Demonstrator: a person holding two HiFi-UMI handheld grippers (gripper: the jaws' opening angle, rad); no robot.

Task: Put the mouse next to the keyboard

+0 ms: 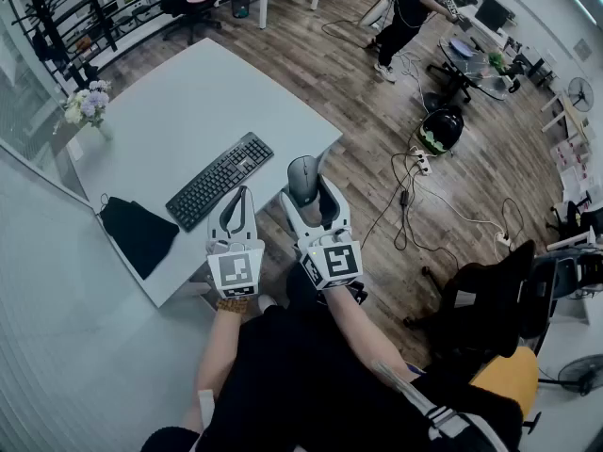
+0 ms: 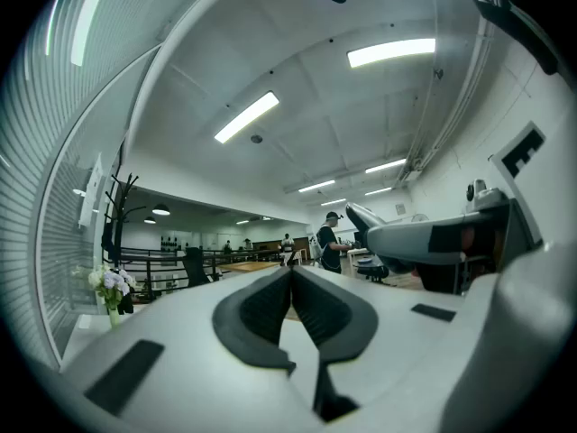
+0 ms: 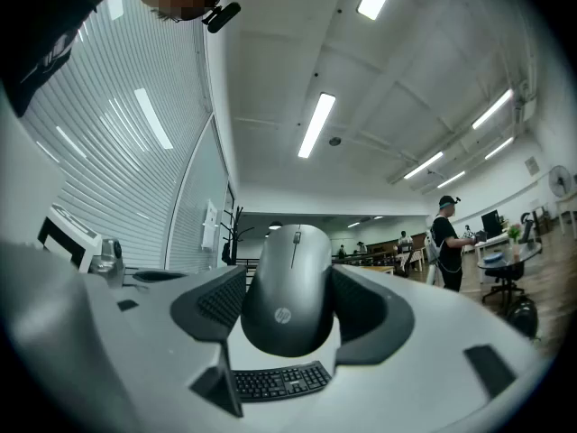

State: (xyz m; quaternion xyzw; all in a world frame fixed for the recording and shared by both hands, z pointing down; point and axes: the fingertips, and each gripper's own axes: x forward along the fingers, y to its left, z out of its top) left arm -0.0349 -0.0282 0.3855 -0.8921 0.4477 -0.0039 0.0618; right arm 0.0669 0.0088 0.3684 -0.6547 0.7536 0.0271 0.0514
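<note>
A dark grey mouse [image 1: 302, 176] [image 3: 288, 300] is held in the air between the pads of my right gripper [image 1: 307, 191] [image 3: 288, 323], just off the near right edge of the white table [image 1: 188, 102]. The black keyboard [image 1: 220, 179] [image 3: 278, 382] lies on the table at a slant, to the left of and below the mouse. My left gripper [image 1: 239, 199] [image 2: 291, 309] hovers by the keyboard's near end, jaws pressed together with nothing between them. In the left gripper view the right gripper [image 2: 424, 242] shows at the right.
A black pouch [image 1: 139, 235] lies near the table's left front corner. A vase of flowers [image 1: 85, 102] [image 2: 110, 283] stands at the far left. Cables and a power strip [image 1: 419, 163] run over the wooden floor. A person [image 1: 405, 12] stands farther off by desks.
</note>
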